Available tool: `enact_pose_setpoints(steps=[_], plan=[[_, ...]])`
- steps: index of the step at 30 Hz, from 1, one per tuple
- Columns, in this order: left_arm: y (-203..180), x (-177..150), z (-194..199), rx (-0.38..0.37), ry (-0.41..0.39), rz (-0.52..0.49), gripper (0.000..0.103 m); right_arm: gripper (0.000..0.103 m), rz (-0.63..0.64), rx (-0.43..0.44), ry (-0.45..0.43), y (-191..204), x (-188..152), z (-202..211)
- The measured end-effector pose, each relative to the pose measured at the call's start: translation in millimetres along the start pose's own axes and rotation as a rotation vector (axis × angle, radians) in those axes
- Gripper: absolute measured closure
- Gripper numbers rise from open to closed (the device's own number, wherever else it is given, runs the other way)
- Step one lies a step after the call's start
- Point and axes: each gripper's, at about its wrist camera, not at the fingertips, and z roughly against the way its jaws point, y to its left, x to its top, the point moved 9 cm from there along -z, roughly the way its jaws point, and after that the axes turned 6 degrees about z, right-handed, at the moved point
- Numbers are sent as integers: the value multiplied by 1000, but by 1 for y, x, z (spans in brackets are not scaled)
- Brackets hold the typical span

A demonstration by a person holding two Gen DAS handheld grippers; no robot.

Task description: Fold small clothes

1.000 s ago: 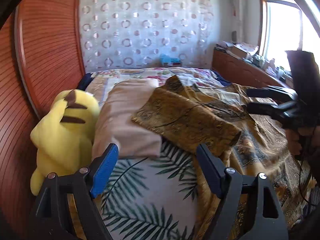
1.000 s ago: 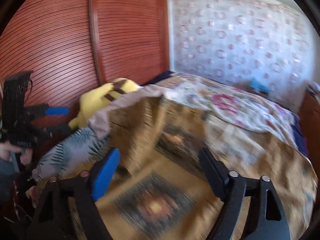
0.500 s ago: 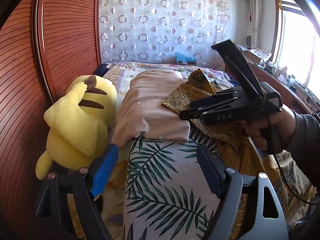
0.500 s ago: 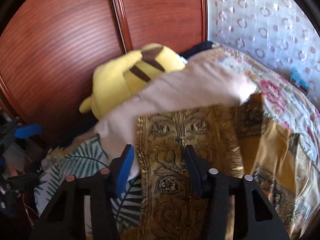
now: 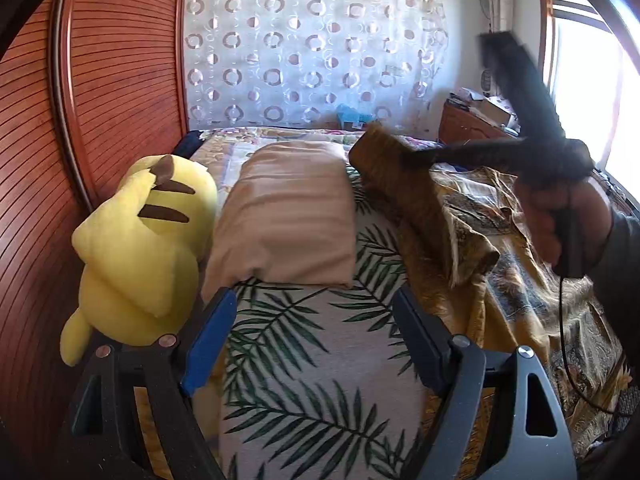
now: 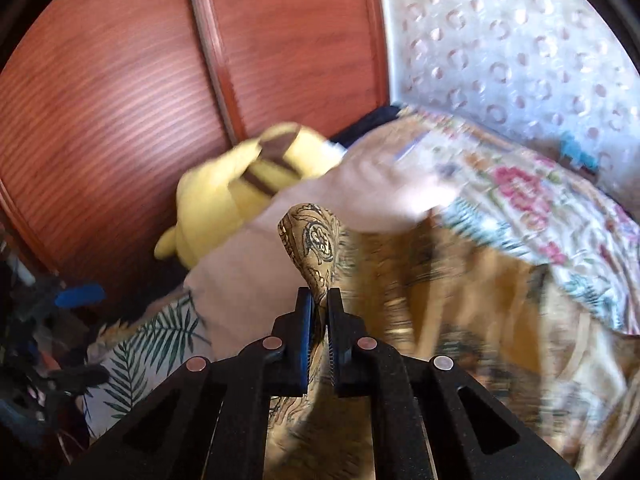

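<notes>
One gold patterned cloth (image 6: 316, 240) is hanging pinched in the right gripper (image 6: 319, 312) jaws above the bed (image 5: 320, 340), folding barely starting; the left gripper (image 5: 312, 340) is waiting wide, empty.

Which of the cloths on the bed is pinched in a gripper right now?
The gold patterned cloth. The right gripper is shut on a bunched fold of it, while the beige pillow and the palm-leaf sheet lie untouched.
</notes>
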Motion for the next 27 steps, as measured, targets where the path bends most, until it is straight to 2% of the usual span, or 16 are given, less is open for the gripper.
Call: enact_pose_setpoints(steps=[4,7,9,11,14,19,20,27], plan=[[-11,0,-1,-23,2,-11,22,96,-77,-89,-62,-44,-11,51],[-23,1,-6,-45,8,-24,22,94,-110,-213,-35,-80,-36,74],[-32,3,-9,-58,11,-33,22,85,-120,-261,-13,-97,-52,82],[-43,7,-12,-74,11,-48,22,67,-128,-289,5,-108,-69,90],[-63,14,-19,-98,18,-75,22,51,-127,-309,6,-112,-87,100],[-105,21,-35,-147,41,-130,22,50,-181,-359,0,-122,-122,126],[-118,22,-41,-163,52,-147,22,50,-189,-395,-5,-126,-124,134],[-185,18,-77,-220,126,-244,22,50,-287,-506,2,-148,-181,209]])
